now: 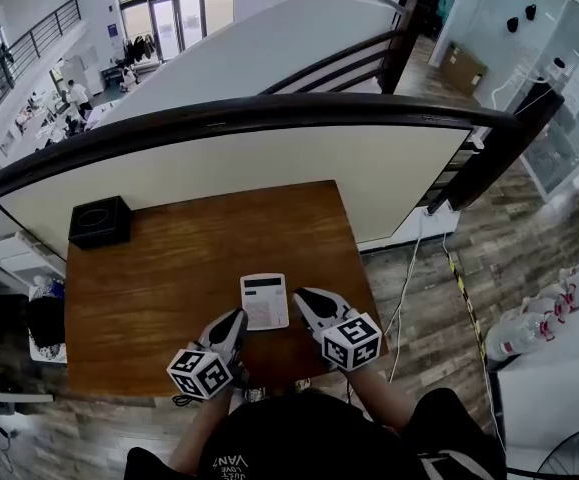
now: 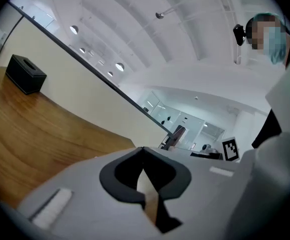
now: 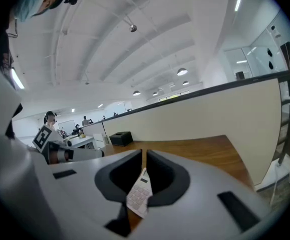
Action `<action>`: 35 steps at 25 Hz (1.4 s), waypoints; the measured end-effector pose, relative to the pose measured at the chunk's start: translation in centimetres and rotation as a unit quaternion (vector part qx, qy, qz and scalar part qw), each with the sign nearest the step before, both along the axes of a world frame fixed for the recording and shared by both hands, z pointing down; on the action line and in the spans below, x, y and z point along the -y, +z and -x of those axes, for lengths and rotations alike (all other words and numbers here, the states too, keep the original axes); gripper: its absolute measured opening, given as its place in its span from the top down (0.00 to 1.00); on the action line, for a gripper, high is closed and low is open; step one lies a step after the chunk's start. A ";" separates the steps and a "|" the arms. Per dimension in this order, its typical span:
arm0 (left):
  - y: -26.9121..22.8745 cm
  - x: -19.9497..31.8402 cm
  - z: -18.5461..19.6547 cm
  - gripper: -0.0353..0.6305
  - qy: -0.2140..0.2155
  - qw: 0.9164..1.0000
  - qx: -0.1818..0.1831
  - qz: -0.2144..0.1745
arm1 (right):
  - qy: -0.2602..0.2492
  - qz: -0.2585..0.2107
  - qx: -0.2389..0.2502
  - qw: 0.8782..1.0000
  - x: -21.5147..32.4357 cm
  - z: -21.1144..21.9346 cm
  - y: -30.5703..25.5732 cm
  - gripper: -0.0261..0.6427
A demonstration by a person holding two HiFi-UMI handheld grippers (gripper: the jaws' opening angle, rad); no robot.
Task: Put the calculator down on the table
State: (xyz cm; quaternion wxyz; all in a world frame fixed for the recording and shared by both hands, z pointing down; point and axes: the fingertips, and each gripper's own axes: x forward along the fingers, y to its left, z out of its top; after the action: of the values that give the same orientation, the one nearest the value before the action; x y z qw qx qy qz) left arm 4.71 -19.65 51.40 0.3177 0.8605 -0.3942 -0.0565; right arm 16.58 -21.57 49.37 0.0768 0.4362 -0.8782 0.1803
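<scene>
The white calculator [image 1: 264, 301] lies flat, keys up, on the wooden table [image 1: 169, 268] near its front edge, between my two grippers. My left gripper [image 1: 237, 318] hovers at the calculator's lower left corner; in the left gripper view its jaws [image 2: 143, 150] are shut tip to tip with nothing between them. My right gripper [image 1: 302, 296] hovers just right of the calculator. In the right gripper view its jaws [image 3: 143, 153] stand together with only a thin slit, and the calculator [image 3: 138, 196] shows below through the hollow behind the tips, not gripped.
A black box [image 1: 100, 222] sits at the table's far left corner, also visible as the black box [image 2: 25, 74] and black box [image 3: 120, 138]. A cream wall with a dark handrail [image 1: 269, 113] runs behind the table. White cables [image 1: 406, 288] trail on the floor to the right.
</scene>
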 end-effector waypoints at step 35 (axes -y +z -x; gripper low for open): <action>-1.0 -2.2 2.1 0.93 0.019 0.995 0.089 -0.038 | -0.009 0.038 -0.033 0.999 -1.7 1.6 2.0 0.94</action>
State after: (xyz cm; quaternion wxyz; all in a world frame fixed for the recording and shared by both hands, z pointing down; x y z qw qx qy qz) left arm 2.59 -17.47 50.42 0.2490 0.8809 -0.4022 0.0115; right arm 14.95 -19.86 51.37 0.1236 0.4304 -0.8719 0.1981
